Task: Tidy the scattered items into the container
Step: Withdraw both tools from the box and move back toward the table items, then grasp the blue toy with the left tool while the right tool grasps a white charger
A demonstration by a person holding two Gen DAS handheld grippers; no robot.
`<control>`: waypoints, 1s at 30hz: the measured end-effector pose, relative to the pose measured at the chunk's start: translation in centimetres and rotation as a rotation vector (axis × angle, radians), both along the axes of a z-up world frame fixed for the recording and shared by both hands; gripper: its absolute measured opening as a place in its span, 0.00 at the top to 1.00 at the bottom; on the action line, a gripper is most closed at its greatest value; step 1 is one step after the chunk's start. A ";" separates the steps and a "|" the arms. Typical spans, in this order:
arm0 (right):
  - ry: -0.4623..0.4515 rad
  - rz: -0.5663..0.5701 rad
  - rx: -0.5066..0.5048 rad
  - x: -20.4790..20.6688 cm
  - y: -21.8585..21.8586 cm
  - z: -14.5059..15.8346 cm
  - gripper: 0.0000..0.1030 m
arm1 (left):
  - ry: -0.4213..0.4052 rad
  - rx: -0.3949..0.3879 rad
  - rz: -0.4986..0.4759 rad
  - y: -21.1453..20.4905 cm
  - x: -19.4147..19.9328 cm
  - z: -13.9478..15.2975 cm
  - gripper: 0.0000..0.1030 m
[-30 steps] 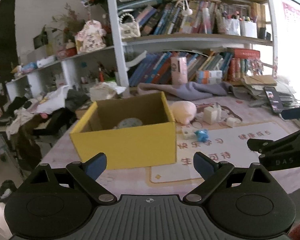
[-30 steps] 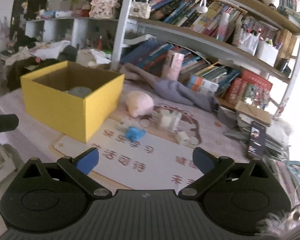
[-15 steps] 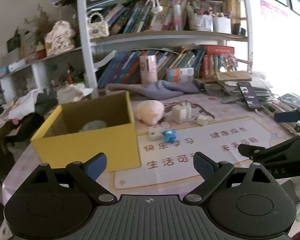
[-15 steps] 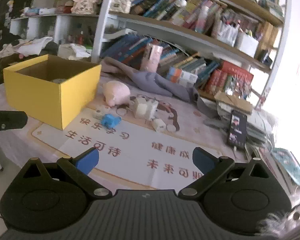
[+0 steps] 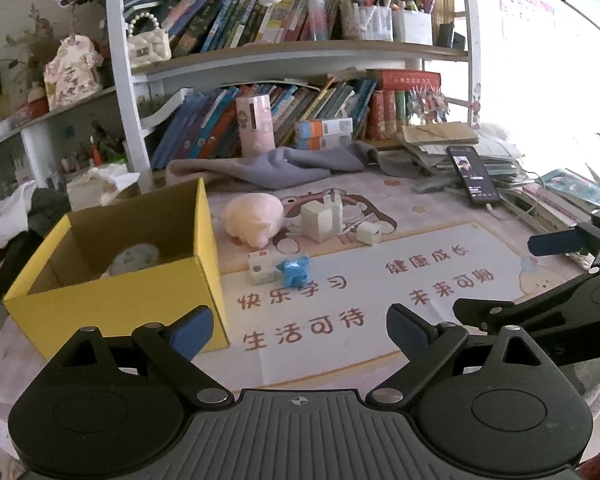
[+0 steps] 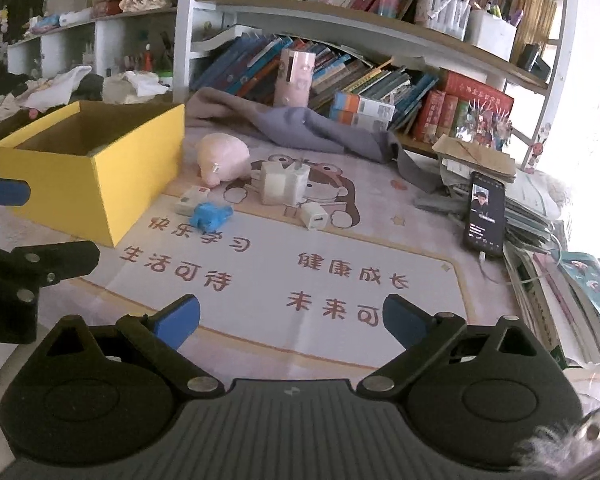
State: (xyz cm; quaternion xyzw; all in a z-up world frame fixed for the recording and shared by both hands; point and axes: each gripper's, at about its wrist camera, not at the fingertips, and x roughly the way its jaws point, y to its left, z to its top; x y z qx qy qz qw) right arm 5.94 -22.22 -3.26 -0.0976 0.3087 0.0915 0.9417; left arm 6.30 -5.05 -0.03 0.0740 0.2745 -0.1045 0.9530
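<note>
Cluttered desk mat (image 6: 340, 248) under a bookshelf: yellow box (image 5: 116, 300) sits left, with the pink pig (image 5: 254, 218), chargers (image 5: 320, 220) and blue toy (image 5: 294, 270) just beside it, handy for dropping in. Left gripper (image 5: 300, 324) and right gripper (image 6: 292, 316) both hang spread apart, holding nothing.

Matt yellow cardboard box (image 5: 124, 304), smooth printed table mat (image 6: 340, 280), soft grey cloth (image 6: 300, 128), glossy phone (image 6: 485, 210), perhaps rubbery pink pig (image 5: 256, 218).
</note>
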 end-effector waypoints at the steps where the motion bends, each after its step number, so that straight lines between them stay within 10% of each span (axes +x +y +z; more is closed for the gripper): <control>1: 0.003 0.000 0.001 0.3 -0.2 0.0 0.05 | 0.001 -0.002 0.001 -0.2 0.3 0.0 0.08; 30: 0.121 0.183 0.046 17.8 -4.3 -2.1 0.21 | 0.135 0.042 0.201 -6.2 13.5 -3.8 0.30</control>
